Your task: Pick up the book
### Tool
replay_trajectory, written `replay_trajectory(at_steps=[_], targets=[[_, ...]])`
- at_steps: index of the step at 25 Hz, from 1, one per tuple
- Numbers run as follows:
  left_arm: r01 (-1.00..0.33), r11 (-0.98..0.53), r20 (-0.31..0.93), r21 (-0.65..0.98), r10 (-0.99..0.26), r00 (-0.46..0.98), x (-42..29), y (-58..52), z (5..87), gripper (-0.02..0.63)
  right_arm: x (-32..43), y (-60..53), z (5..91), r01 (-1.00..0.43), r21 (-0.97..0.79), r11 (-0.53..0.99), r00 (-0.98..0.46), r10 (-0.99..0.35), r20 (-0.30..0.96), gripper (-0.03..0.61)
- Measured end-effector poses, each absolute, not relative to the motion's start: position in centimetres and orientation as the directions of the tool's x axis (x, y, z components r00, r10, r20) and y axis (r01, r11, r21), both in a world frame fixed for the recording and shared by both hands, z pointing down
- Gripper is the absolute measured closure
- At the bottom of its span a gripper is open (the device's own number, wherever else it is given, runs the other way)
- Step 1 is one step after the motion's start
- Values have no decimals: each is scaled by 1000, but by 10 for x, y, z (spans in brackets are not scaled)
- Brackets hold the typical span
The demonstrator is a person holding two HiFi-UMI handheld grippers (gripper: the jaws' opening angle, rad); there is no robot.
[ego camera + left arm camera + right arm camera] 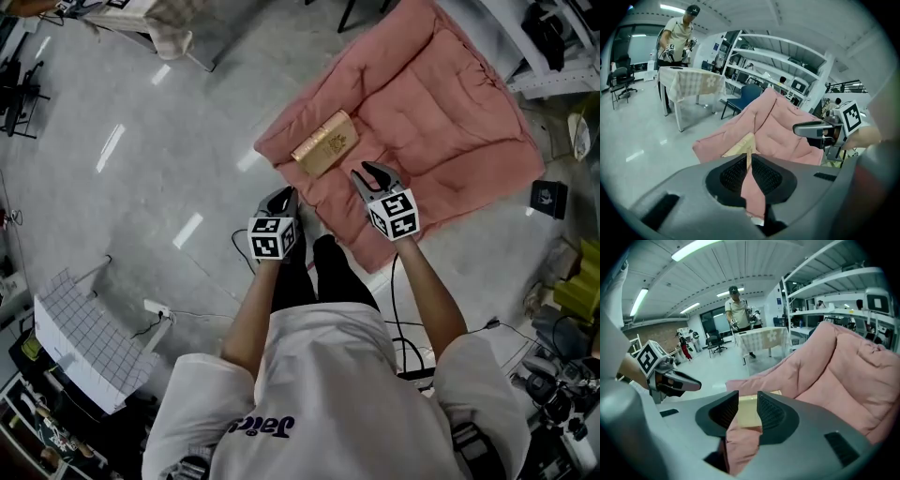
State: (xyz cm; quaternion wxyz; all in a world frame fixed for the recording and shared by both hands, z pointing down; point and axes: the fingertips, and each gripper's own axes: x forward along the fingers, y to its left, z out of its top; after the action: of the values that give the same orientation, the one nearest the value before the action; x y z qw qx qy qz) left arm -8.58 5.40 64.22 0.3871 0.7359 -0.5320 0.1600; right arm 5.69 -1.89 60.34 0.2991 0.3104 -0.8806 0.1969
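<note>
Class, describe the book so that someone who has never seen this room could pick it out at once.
On the grey floor lies a large pink quilted mat. Near the mat's left corner in the head view rests the book, lying flat. It is the only tan, gold-toned, hard-edged thing on that soft pink surface.

The only lettering close to legible is dark blue script on the back of the person's white shirt [319,375], at the bottom centre of the head view. It appears upside down and seems to read "Jaics", though that is uncertain. Print on the tan cover of the book [325,142], upper centre, is too small to read.
</note>
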Motion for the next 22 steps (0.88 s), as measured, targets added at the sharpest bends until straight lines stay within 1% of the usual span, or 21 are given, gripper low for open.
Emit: replay_trajectory(at_steps=[3, 5, 8, 9, 11, 12, 16, 18, 19, 22], targets=[[-899, -147, 676, 412, -612, 410, -87, 47, 683, 595, 56, -32, 652, -643, -178, 745, -619, -368, 694, 392], [-894, -147, 694, 424, -581, 424, -86, 42, 710, 594, 57, -42, 680, -647, -206, 734, -614, -342, 711, 370], [-880, -118, 702, 461, -559, 442, -88, 32, 746, 590, 60, -65, 720, -653, -244, 717, -614, -313, 725, 354], [-873, -111, 705, 475, -547, 452, -87, 29, 758, 566, 62, -73, 733, -654, -258, 711, -615, -302, 728, 350], [-858, -91, 716, 505, -512, 475, -80, 32, 778, 469, 71, -85, 756, -650, -274, 709, -612, -274, 742, 340], [-851, -80, 719, 519, -497, 486, -76, 35, 786, 442, 74, -88, 765, -638, -267, 722, -606, -258, 752, 333], [-825, -90, 701, 557, -481, 526, -65, 24, 820, 376, 76, -116, 803, -548, -203, 812, -593, -205, 779, 297], [-817, -84, 701, 571, -469, 537, -62, 21, 837, 317, 71, -126, 817, -503, -201, 841, -602, -174, 779, 284], [-816, -77, 703, 573, -465, 538, -61, 21, 844, 299, 69, -130, 821, -482, -207, 852, -611, -157, 776, 279], [-818, -68, 704, 571, -473, 530, -61, 16, 857, 282, 61, -140, 837, -435, -233, 870, -637, -114, 762, 273]])
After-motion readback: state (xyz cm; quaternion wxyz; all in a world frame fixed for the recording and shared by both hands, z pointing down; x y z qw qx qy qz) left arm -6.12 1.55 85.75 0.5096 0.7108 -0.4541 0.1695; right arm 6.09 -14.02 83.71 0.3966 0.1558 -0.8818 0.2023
